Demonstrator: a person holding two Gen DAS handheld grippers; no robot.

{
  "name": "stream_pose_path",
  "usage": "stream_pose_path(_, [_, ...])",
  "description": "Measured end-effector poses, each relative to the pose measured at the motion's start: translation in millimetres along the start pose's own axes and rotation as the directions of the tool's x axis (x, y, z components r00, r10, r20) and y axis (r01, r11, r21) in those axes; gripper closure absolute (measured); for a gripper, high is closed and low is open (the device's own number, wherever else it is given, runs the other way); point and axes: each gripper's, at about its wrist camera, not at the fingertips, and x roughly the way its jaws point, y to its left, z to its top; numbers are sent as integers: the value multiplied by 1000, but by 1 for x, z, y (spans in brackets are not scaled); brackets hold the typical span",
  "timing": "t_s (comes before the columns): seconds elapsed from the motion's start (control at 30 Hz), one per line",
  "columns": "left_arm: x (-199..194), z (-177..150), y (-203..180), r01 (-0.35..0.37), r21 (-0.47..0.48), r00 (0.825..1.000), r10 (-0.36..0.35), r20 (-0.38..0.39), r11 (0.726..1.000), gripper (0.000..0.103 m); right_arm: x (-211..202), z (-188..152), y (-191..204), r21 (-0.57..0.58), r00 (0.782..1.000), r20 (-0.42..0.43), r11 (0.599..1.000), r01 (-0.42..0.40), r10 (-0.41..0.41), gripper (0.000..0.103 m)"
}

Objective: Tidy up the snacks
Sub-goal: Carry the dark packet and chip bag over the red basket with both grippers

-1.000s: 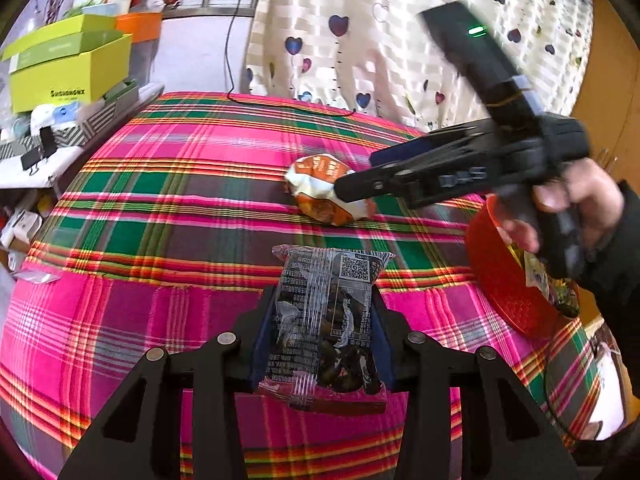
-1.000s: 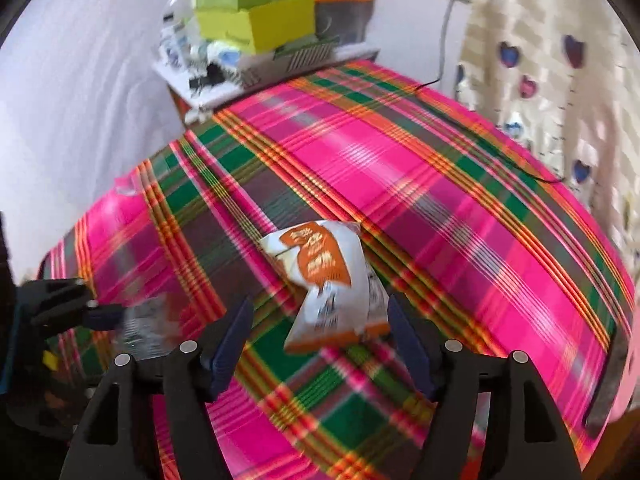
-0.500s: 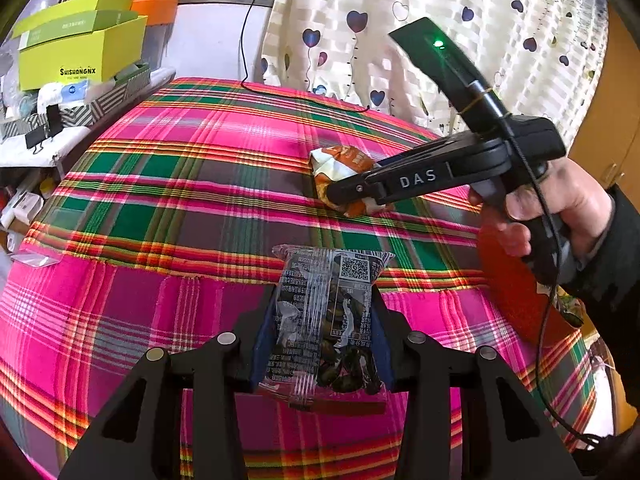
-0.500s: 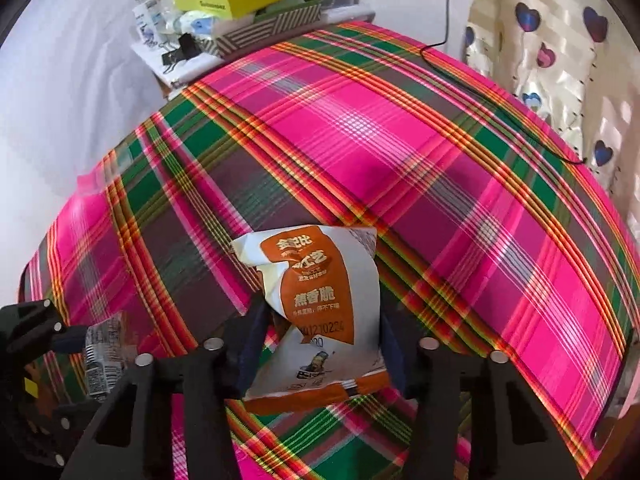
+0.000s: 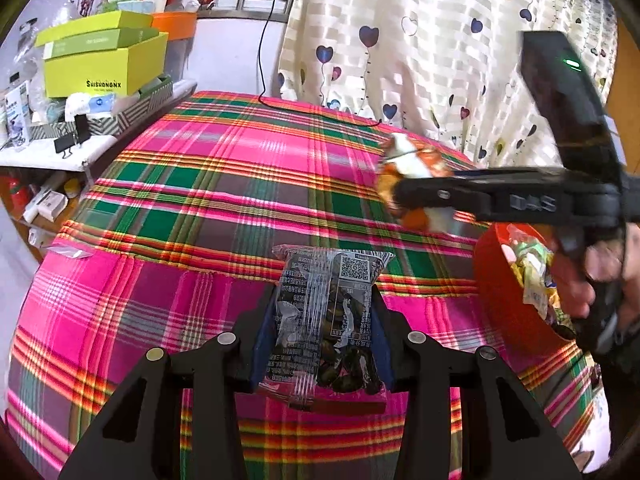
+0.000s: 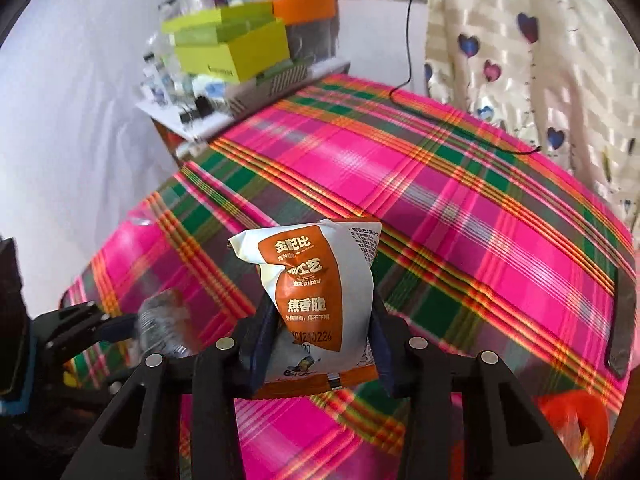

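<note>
Both tongs gripped packets: left tongs (image 5: 322, 320) the dark packet (image 5: 326, 320), right tongs (image 6: 318, 320) the orange packet (image 6: 316, 300); best released low over the red bowl (image 5: 504, 300) at right.

- Plaid tablecloth (image 5: 224, 184) covers the bench.
- Heart-print curtain (image 5: 400, 40) hangs behind the tablecloth.
- Black cable (image 5: 264, 60) trails onto the tablecloth's far edge.
- Yellow-green boxes (image 5: 104, 60) are stacked beside the tablecloth.

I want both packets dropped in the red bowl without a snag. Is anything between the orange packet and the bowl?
Nothing visible blocks it. The right tool holds the orange packet above the plaid cloth, and the red bowl sits open just below, already holding other snacks.
</note>
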Motion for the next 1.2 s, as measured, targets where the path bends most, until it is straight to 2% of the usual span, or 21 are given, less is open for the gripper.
stream_pose_path(0.3, [-20,-1,-40,15,56,999,-17,32,998,60,-68,-41,9,37,994,105,999,-14,10,62])
stream_pose_path(0.67, [-31,-1,-86,60,129,997,-66,42,990,60,-120,-80,-3,102,981,190,995,9,-28,62])
stream_pose_path(0.97, [-35,-1,-121,112,182,992,-121,40,977,60,-161,-116,-39,205,962,240,975,79,-128,62])
stream_pose_path(1.2, [-31,1,-148,151,228,987,-161,25,962,60,-183,-153,-82,312,947,215,936,165,-238,62])
